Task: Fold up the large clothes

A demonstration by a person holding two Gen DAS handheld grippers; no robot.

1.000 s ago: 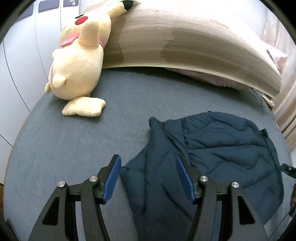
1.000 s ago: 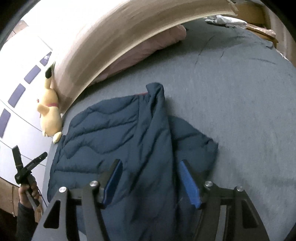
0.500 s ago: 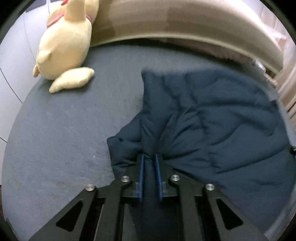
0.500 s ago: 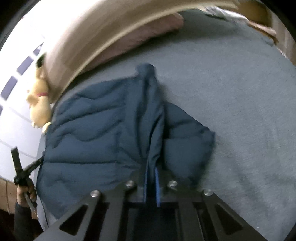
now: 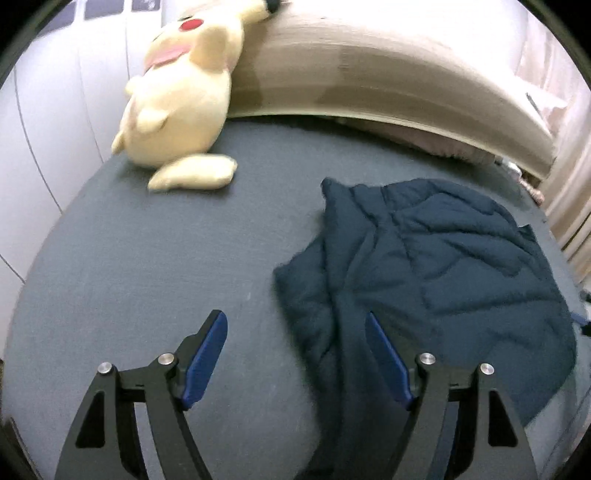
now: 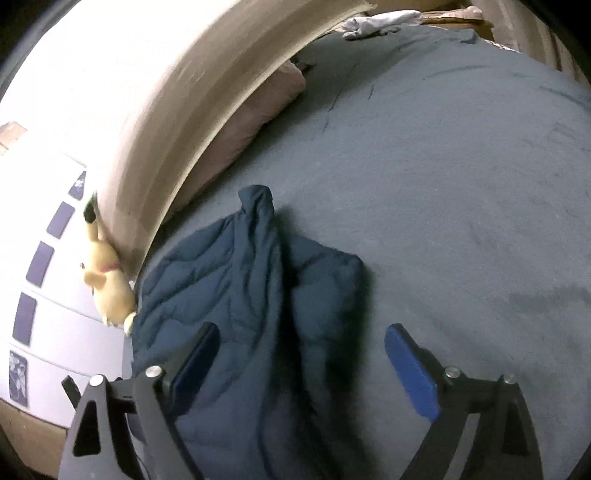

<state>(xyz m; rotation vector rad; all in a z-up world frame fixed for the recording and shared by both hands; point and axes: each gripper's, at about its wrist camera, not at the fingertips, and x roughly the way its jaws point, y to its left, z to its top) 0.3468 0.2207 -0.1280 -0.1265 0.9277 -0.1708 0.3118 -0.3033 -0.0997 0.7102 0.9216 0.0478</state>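
Note:
A dark navy quilted jacket (image 5: 424,269) lies rumpled on the grey bed (image 5: 147,277), one sleeve folded over its body. My left gripper (image 5: 295,350) hovers over the jacket's near left edge, its jaws opening; its blue pads (image 5: 205,354) press on nothing and a fold of jacket lies below its right pad. In the right wrist view the same jacket (image 6: 240,295) spreads to the left. My right gripper (image 6: 301,354) hangs above the jacket's near right part, jaws opening wide, with cloth beneath them but not gripped.
A yellow plush toy (image 5: 181,92) leans on the beige headboard (image 5: 369,77) at the far left. A pinkish pillow (image 6: 258,114) lies under the headboard. White cloth (image 6: 376,20) sits at the bed's far corner. White wardrobe doors (image 5: 48,118) stand to the left.
Half a second ago both grippers were shut on folds of the jacket; now both have let go, opened wide and pulled back. The jacket lies more bunched than a second ago.

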